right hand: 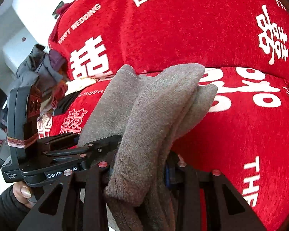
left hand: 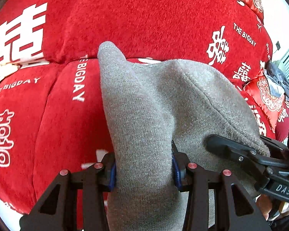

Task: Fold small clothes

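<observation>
A grey knit garment (left hand: 154,105) hangs lifted over the red sofa, stretched between both grippers. In the left wrist view my left gripper (left hand: 144,173) is shut on it, with the cloth bunched between the blue pads (left hand: 176,171). To the right my right gripper (left hand: 244,140) clamps the garment's worn hem. In the right wrist view the garment (right hand: 160,104) lies doubled in thick layers, and my right gripper (right hand: 139,173) is shut on them. My left gripper (right hand: 98,136) grips the cloth's left edge close beside it. The cloth's lower part drops out of sight below both cameras.
A red plush sofa cover (left hand: 144,19) with white lettering fills the background. A red patterned cushion (left hand: 265,96) with a dark bundle (left hand: 277,79) sits at the right. A heap of grey and purple clothes (right hand: 44,67) lies at the sofa's far left. A person's hand (right hand: 23,192) holds the left gripper.
</observation>
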Action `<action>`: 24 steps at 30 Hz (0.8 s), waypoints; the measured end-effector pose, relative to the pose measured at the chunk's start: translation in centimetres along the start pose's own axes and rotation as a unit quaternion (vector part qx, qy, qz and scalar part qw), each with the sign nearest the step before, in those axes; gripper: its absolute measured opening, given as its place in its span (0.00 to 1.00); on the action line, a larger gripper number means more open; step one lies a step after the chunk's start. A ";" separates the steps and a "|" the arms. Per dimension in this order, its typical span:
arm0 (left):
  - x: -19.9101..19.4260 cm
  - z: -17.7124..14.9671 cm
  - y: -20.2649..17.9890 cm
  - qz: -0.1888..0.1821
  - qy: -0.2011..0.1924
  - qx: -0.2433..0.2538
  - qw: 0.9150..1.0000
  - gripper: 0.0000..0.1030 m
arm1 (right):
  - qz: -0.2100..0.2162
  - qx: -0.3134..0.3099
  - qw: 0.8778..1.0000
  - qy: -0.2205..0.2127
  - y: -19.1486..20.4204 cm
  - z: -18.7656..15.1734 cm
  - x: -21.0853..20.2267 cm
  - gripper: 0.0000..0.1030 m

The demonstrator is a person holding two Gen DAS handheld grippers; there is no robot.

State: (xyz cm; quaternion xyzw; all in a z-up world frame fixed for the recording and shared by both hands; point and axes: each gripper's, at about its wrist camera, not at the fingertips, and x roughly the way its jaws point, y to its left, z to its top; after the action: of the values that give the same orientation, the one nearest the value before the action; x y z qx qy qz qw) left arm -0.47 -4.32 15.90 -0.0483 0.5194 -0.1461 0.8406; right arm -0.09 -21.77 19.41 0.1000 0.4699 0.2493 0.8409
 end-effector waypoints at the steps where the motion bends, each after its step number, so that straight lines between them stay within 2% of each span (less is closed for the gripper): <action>1: -0.2 -0.6 0.2 0.001 0.000 0.000 1.000 0.44 | -0.004 -0.007 1.000 0.002 0.6 -0.4 0.1 0.35; 13: -0.2 -5.8 1.9 0.022 0.001 0.004 1.000 0.44 | -0.025 -0.049 0.998 0.022 4.1 -4.5 1.8 0.35; 24: 2.2 -7.5 1.9 0.021 0.014 0.003 1.000 0.44 | -0.036 -0.048 0.998 0.027 2.8 -6.7 3.1 0.34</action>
State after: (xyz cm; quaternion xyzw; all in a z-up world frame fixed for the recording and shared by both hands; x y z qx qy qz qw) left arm -5.86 -2.60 10.17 -0.0326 0.5315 -0.1309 0.8363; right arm -5.32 -18.21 14.67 0.0356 0.4828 0.2441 0.8403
